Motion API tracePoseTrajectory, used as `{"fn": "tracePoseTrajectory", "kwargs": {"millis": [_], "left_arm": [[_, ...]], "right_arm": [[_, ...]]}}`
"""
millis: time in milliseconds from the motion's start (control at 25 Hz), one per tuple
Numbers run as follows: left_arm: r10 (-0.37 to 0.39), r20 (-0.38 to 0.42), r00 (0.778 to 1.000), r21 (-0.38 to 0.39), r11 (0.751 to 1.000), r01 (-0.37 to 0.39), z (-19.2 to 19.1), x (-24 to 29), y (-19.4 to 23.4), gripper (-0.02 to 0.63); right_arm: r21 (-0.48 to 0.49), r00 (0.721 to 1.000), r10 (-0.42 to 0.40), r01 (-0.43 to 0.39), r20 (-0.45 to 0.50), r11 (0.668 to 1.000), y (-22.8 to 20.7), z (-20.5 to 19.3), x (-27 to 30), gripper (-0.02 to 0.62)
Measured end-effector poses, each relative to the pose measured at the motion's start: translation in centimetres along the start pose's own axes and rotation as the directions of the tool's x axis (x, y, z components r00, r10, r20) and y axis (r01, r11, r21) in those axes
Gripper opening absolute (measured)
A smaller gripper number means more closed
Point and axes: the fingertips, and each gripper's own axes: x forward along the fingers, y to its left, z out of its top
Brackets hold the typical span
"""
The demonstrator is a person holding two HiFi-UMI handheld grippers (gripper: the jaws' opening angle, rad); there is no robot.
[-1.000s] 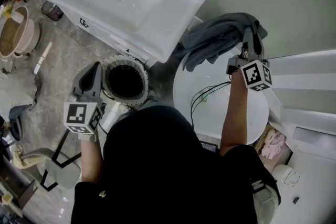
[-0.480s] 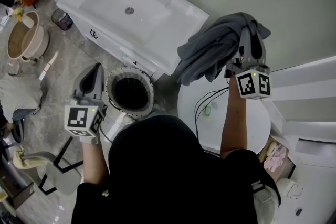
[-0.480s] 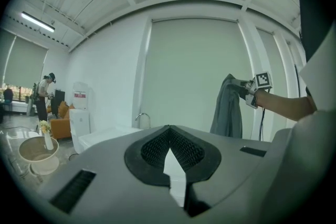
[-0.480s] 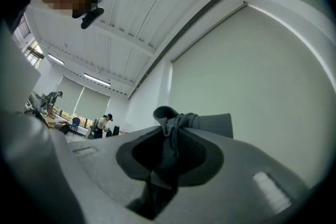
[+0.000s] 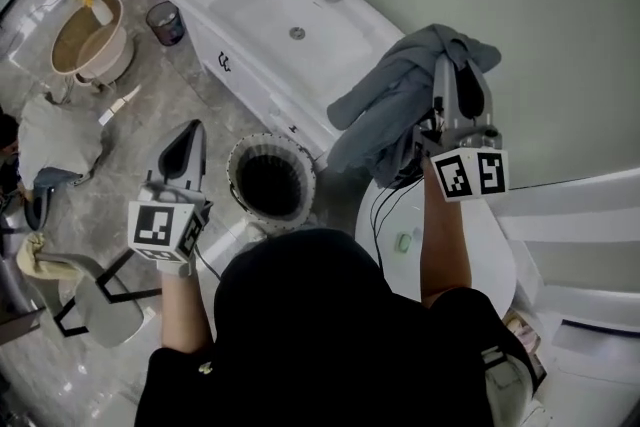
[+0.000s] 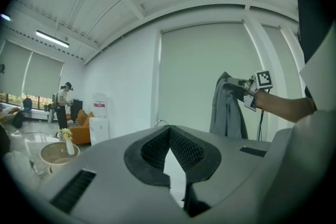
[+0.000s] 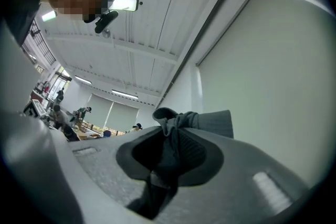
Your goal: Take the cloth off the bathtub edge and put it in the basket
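Observation:
A grey cloth [image 5: 395, 105] hangs in the air from my right gripper [image 5: 455, 80], which is shut on a bunched fold of it. The right gripper view shows that fold of cloth [image 7: 176, 136] pinched between the dark pads. The cloth dangles above the gap between the sink cabinet and the white bathtub edge [image 5: 500, 245]. A round slatted basket [image 5: 270, 180] stands on the floor, lower left of the cloth. My left gripper [image 5: 185, 150] is held up left of the basket, shut with nothing in it. In the left gripper view the cloth [image 6: 228, 107] hangs at the right.
A white sink cabinet [image 5: 290, 45] with a tap stands behind the basket. A black cable [image 5: 385, 200] lies over the tub edge. A round tub [image 5: 90, 40], a small bin [image 5: 165, 20] and a grey chair [image 5: 90, 300] stand on the marble floor at left.
My right gripper has lifted the cloth off the tub edge and carried it slightly left. The head view has swung, so sink and basket sit further right in the picture.

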Motion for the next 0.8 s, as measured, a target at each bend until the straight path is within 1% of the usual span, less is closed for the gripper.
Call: {"fn": "tracePoseTrajectory", "kwargs": {"millis": [160,320,440,600,800], "left_arm": [[0.077,-0.002,0.997,0.0,0.997,-0.077,0.4,-2.8,0.4,0.015],[0.165,-0.003,0.986,-0.008,0.986,-0.165,-0.5,-7.3,4.0,0.015],[0.229,-0.007,0.974,-0.013,0.973,-0.229,-0.8,-10.1,5.6,0.015],[0.303,-0.017,0.953,-0.02,0.953,-0.303,-1.2,-14.0,7.0,0.015],[0.396,-0.039,0.917,-0.02,0.918,-0.397,-1.6,-17.9,8.4,0.014]], "right_arm": [[0.052,0.994,0.106,-0.106,0.011,0.993,3.3,0.0,1.2,0.067],[0.089,0.977,0.212,-0.213,0.022,0.973,9.8,-1.1,3.5,0.067],[0.123,0.96,0.279,-0.28,0.032,0.952,13.3,-1.6,4.8,0.067],[0.165,0.93,0.364,-0.366,0.04,0.916,18.0,-1.9,5.9,0.067],[0.229,0.879,0.472,-0.472,0.057,0.851,23.3,-2.7,7.5,0.067]]}}
